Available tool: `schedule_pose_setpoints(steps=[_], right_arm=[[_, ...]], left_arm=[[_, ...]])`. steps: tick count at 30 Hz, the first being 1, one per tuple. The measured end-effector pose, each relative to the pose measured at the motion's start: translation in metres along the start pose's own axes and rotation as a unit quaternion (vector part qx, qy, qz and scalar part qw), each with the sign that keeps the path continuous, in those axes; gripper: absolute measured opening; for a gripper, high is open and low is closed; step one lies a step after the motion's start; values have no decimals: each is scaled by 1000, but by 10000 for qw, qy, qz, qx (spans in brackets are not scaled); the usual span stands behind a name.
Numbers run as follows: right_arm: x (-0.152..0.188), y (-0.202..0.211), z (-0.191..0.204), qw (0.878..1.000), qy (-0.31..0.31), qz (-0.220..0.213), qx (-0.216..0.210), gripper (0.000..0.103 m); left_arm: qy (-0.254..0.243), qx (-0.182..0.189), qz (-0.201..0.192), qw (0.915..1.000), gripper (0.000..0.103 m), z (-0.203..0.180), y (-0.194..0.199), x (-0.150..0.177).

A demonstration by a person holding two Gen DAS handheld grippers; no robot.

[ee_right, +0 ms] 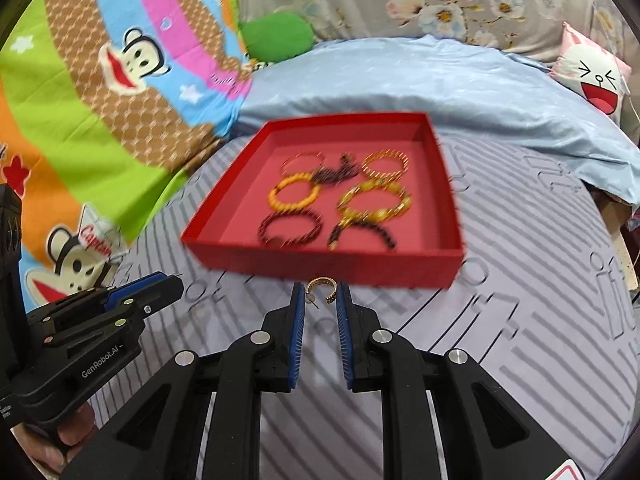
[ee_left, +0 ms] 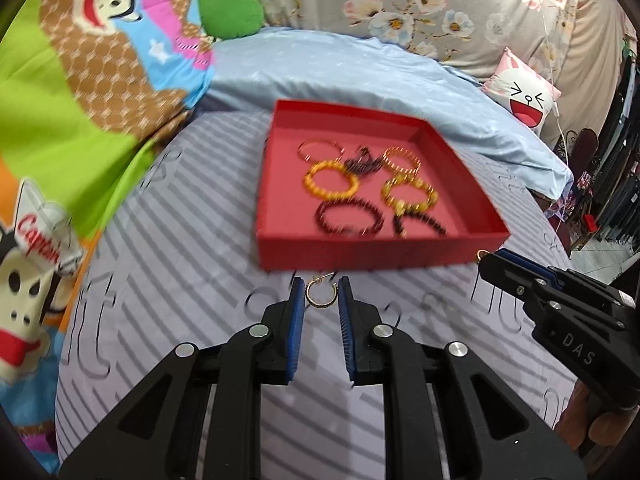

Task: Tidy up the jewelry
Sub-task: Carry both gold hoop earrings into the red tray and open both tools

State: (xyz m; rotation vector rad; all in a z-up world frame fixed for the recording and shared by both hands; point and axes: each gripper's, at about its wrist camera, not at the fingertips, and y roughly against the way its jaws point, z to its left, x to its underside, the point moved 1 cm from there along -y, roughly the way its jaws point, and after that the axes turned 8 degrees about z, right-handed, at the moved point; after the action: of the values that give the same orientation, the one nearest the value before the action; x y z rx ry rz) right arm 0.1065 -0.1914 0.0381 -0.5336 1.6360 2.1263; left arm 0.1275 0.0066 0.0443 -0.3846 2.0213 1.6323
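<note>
A red tray (ee_left: 360, 254) (ee_right: 304, 266) sits on the striped grey sheet and holds several bead bracelets (ee_left: 330, 181) (ee_right: 294, 196). My left gripper (ee_left: 321, 295) is shut on a small gold hoop earring (ee_left: 317, 296), held just before the tray's near wall. My right gripper (ee_right: 321, 295) is shut on a second gold hoop earring (ee_right: 322, 286), also just before the tray's near wall. In the left wrist view the right gripper (ee_left: 490, 262) enters at the right with gold at its tip. In the right wrist view the left gripper (ee_right: 160, 286) enters at the left.
A light blue quilt (ee_left: 360, 68) lies behind the tray. A cartoon monkey blanket (ee_left: 80, 80) is bunched at the left, with a green cushion (ee_left: 230, 14). A pink rabbit pillow (ee_left: 522, 96) lies at the far right. Floral fabric (ee_left: 420, 4) hangs behind.
</note>
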Motion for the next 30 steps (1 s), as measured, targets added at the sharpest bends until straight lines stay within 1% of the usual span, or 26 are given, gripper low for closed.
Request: schedule_pose_setpoints(steps=[6, 10, 13, 15, 19, 24, 30], right_arm=[[-33, -3, -24, 9998, -64, -164, 103, 15], [-56, -14, -35, 9997, -119, -171, 109, 15], [-73, -23, -44, 9996, -165, -163, 140, 15], [-85, -32, -49, 9996, -220, -114, 107, 15], [-101, -49, -52, 9997, -192, -21, 119, 15], [-117, -74, -51, 9998, -116, 92, 163, 15], [-122, -96, -50, 9996, -70, 228, 168, 15]], left_arm=[[-86, 71, -44, 9999, 17, -17, -16, -38], [-192, 77, -62, 9998, 17, -28, -30, -61], [-177, 203, 17, 9996, 17, -34, -46, -81], [-192, 220, 50, 9996, 17, -38, -55, -90], [-267, 178, 99, 9994, 17, -45, -74, -105], [-265, 126, 206, 9994, 17, -42, -96, -118], [-215, 46, 325, 9992, 17, -35, -116, -127]])
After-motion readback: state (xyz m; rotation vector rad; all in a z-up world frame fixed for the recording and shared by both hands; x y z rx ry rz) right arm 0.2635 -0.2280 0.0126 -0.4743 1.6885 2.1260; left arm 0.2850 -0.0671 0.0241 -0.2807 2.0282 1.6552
